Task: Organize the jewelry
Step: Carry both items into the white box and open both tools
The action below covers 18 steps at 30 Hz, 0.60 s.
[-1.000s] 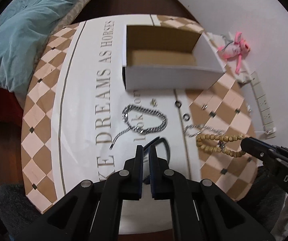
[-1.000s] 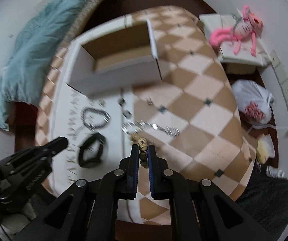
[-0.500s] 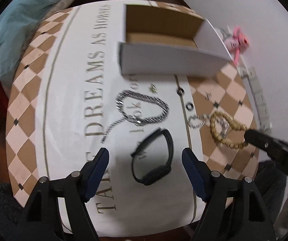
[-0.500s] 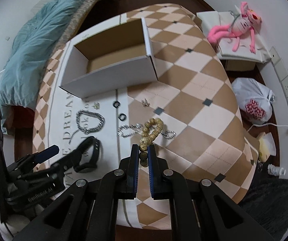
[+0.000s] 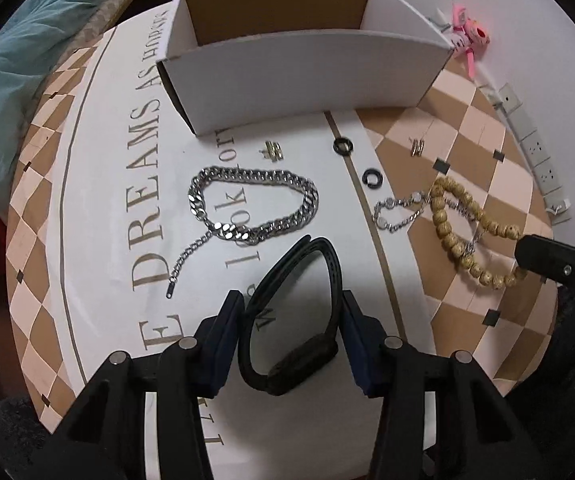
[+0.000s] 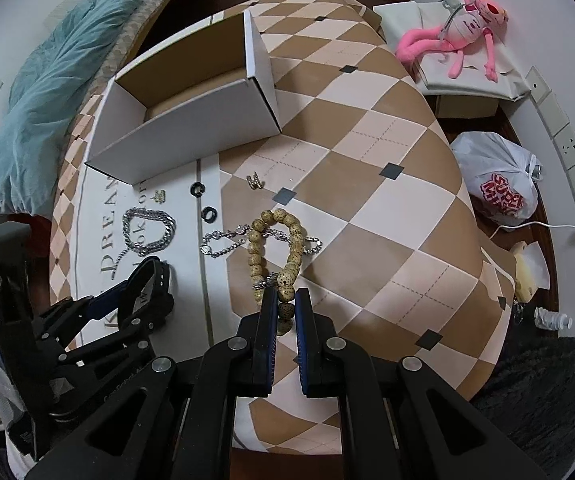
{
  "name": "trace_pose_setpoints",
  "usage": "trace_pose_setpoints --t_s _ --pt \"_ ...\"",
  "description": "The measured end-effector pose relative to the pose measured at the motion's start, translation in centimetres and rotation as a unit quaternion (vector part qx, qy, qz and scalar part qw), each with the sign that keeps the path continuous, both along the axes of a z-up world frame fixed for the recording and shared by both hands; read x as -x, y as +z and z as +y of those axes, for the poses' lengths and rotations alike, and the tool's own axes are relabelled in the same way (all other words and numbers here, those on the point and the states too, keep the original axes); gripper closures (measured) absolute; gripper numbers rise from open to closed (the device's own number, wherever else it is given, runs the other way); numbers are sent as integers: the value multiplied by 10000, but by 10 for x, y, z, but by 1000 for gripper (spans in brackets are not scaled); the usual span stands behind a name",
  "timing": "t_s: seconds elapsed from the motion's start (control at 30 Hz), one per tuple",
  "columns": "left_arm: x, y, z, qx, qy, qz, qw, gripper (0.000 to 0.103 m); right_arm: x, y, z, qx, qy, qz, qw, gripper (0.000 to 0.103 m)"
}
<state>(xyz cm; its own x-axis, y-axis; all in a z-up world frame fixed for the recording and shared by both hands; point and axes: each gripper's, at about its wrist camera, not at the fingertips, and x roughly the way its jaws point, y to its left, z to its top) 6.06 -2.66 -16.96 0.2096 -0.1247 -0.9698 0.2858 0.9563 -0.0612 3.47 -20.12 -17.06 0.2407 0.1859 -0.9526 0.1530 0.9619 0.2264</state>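
Note:
My left gripper [image 5: 291, 308] is open, its blue pads on either side of a black wristband [image 5: 293, 312] lying on the tablecloth. A thick silver chain [image 5: 253, 208] lies beyond it. My right gripper [image 6: 286, 300] is shut on the near beads of a wooden bead bracelet [image 6: 273, 248], which lies across a thin silver bracelet [image 6: 223, 240]. The bead bracelet also shows in the left wrist view [image 5: 463, 236]. An open white cardboard box [image 5: 299, 60] stands behind; it also shows in the right wrist view [image 6: 191, 120]. Two black rings [image 5: 343, 146] [image 5: 372, 178] and small gold rings [image 5: 274, 151] lie before it.
The round table [image 6: 387, 208] has a checked cloth with a lettered white band. A teal quilt [image 6: 47, 92] lies on the bed at left. A pink plush toy [image 6: 463, 28], a plastic bag [image 6: 495, 180] and wall sockets [image 6: 567, 152] are at right.
My left gripper opened wide, then came down around the black wristband. My right gripper stayed shut on the beads while the bracelet settled onto the cloth.

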Motion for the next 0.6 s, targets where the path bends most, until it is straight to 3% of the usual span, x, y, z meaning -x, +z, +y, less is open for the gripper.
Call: trace_pose_setpoints --t_s 0.17,0.33,0.43,0.6 --pt "-7 28 11 261 169 -198 9993 60 -5 28 6 -200 146 -252 9994 94" --pt "-24 72 24 710 423 -509 9953 60 -24 80 15 -385 398 -757 9956 94" --pt "-48 100 29 979 538 -707 9912 60 -41 111 18 -483 519 -1083 9916 94" --pt "-97 114 32 1180 753 -788 9870 60 -83 136 28 -369 708 -1422 9866 94"
